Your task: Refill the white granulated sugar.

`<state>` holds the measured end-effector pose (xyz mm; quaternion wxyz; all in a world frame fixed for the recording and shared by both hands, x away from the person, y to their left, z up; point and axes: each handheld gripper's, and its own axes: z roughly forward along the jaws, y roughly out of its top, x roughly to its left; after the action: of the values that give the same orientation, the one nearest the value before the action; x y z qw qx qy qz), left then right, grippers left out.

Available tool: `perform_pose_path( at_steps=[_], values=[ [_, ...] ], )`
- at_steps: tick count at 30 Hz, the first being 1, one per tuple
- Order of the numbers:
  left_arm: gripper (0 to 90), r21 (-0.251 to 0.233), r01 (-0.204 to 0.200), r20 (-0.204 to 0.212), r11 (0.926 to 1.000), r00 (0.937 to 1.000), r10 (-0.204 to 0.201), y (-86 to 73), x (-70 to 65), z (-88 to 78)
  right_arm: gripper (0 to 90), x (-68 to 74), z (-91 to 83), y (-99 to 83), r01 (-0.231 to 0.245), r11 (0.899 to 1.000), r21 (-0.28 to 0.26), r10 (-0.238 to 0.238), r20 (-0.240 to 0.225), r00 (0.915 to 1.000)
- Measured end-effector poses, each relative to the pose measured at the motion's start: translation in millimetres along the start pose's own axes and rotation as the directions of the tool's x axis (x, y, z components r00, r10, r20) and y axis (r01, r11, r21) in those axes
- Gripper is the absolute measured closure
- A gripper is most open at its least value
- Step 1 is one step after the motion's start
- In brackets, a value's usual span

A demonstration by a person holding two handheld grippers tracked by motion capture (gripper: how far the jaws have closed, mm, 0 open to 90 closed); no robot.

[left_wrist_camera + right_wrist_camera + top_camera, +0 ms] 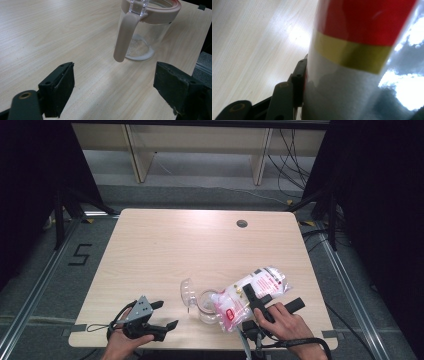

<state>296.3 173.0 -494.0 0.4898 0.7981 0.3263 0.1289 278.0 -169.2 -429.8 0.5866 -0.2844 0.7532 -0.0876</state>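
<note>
The right gripper (272,301) is clamping a clear plastic bag (250,296) of white granules, printed in red and white with a gold band; in the right gripper view one black finger (299,75) is pressing flat against the bag's side, and the bag is blocking the other. In the high view the bag is lying tilted, its lower end meeting the mouth of a glass jar (208,306) that is standing near the front edge of the bench (165,250). The jar is carrying a pinkish collar and a hanging pinkish handle (125,37), with a thin white residue lying on its bottom. Its clear domed lid (187,292) is standing open to the jar's left.

The left gripper (167,315) is resting low at the front left of the bench, well apart from the jar. Its fingers (60,87) are standing wide with nothing between them, pointing toward the jar.
</note>
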Motion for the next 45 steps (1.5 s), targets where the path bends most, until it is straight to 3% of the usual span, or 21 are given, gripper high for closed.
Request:
perform_pose_path(
  at_steps=[8,10,13,14,15,16,17,25,28,35,36,37,43,45],
  values=[
    [16.6,-0.007,0.008,0.001,0.9999,1.0000,-0.008,0.0,-0.7,0.5,55.4,1.5,1.3,0.1,-0.015,1.000,-0.004,0.015,-0.001,0.9999],
    [16.6,-0.009,0.008,0.002,0.9999,1.0000,-0.008,0.0,-0.4,0.7,55.4,3.6,0.9,0.9,-0.049,0.999,0.005,0.049,-0.008,0.9988],
    [16.6,-0.009,0.008,0.002,0.9999,1.0000,-0.008,-0.1,-0.5,0.7,55.4,2.4,0.7,1.0,-0.041,0.999,0.006,0.041,-0.007,0.9991],
    [16.6,-0.009,0.008,0.002,0.9999,1.0000,-0.008,-0.1,-0.6,0.7,55.4,0.5,1.6,0.2,-0.009,1.000,-0.003,0.009,-0.001,1.0000],
    [16.6,-0.009,0.007,0.003,0.9999,1.0000,-0.007,0.0,-0.5,0.7,55.4,1.9,0.6,0.9,-0.041,0.999,0.006,0.041,-0.009,0.9991],
    [16.6,-0.009,0.007,0.002,0.9999,1.0000,-0.007,0.0,-0.6,0.7,55.5,0.0,1.6,-0.1,-0.006,1.000,-0.006,0.006,0.000,1.0000],
    [16.6,-0.010,0.007,0.003,0.9999,1.0000,-0.007,0.0,-0.6,0.7,55.5,1.8,0.5,1.0,-0.042,0.999,0.009,0.042,-0.012,0.9991],
    [16.6,-0.010,0.007,0.003,0.9999,1.0000,-0.007,0.0,-0.6,0.6,55.6,2.4,0.7,1.0,-0.054,0.999,0.010,0.054,-0.009,0.9985],
    [16.6,-0.007,0.008,0.003,0.9999,1.0000,-0.008,-0.1,-0.7,0.6,55.6,-0.3,1.3,0.4,0.000,1.000,0.003,0.000,-0.004,1.0000],
    [16.6,0.001,0.002,0.001,1.0000,1.0000,-0.002,-0.2,-0.1,0.3,55.7,-2.1,0.8,-0.6,0.032,0.999,0.010,-0.032,-0.006,0.9995],
    [16.6,0.002,0.001,0.000,1.0000,1.0000,-0.001,-0.2,0.2,0.3,55.7,-0.2,-0.4,-0.2,-0.003,1.000,0.020,0.004,-0.013,0.9999],
    [16.7,0.001,0.003,0.000,1.0000,1.0000,-0.003,-0.3,0.1,0.5,55.7,-2.6,0.5,-1.7,0.033,0.999,0.007,-0.033,-0.016,0.9993],
    [16.6,0.005,0.001,0.000,1.0000,1.0000,-0.001,-0.3,0.2,0.6,55.7,-2.3,-0.1,-2.0,0.044,0.999,0.013,-0.044,-0.005,0.9990],
    [16.6,0.000,0.012,0.002,0.9999,0.9999,-0.012,-0.8,0.4,1.5,55.7,-0.8,-0.8,-0.9,0.020,1.000,0.024,-0.020,-0.010,0.9998]
  ],
)
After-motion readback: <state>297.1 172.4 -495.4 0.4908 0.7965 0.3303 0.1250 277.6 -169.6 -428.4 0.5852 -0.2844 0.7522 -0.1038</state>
